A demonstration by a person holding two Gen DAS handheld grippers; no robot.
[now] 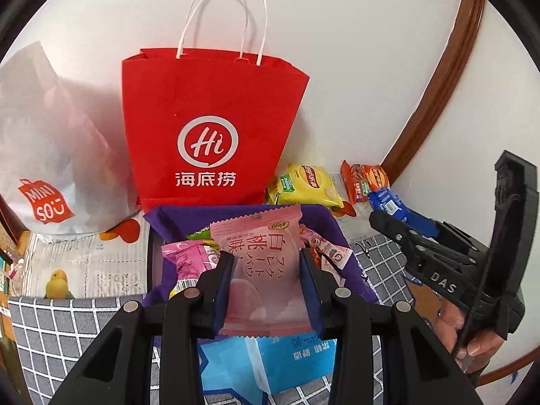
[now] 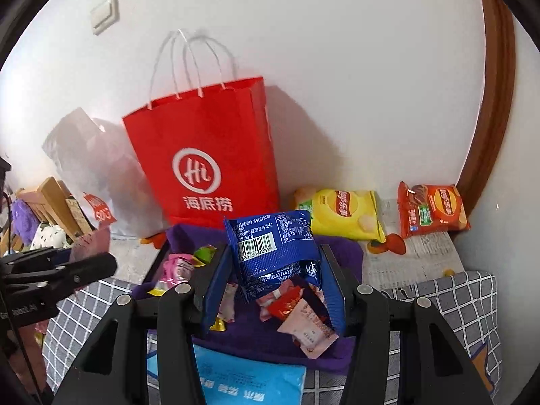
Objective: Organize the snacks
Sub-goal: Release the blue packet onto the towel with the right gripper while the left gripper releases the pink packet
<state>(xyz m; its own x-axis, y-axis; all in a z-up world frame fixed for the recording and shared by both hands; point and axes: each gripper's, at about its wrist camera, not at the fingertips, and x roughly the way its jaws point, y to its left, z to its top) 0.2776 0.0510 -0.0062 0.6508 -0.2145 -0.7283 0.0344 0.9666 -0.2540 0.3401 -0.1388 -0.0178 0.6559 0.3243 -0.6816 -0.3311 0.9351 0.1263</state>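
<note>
Above purple bin (image 1: 320,217): left gripper (image 1: 266,270) clamps pink peach wafer pack (image 1: 260,260), right gripper (image 2: 275,270) pinches blue snack packet (image 2: 273,246) (both light, crinkly, likely slippery film); mid-body grip looks safest.

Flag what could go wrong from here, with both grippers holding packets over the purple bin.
1. The right gripper pinches the blue packet by its crumpled lower part, so it could slip free or tear.
2. The left gripper holds the pink peach packet above the already heaped purple bin; dropped there, it might slide out.
3. The two grippers work close together and could collide.
</note>
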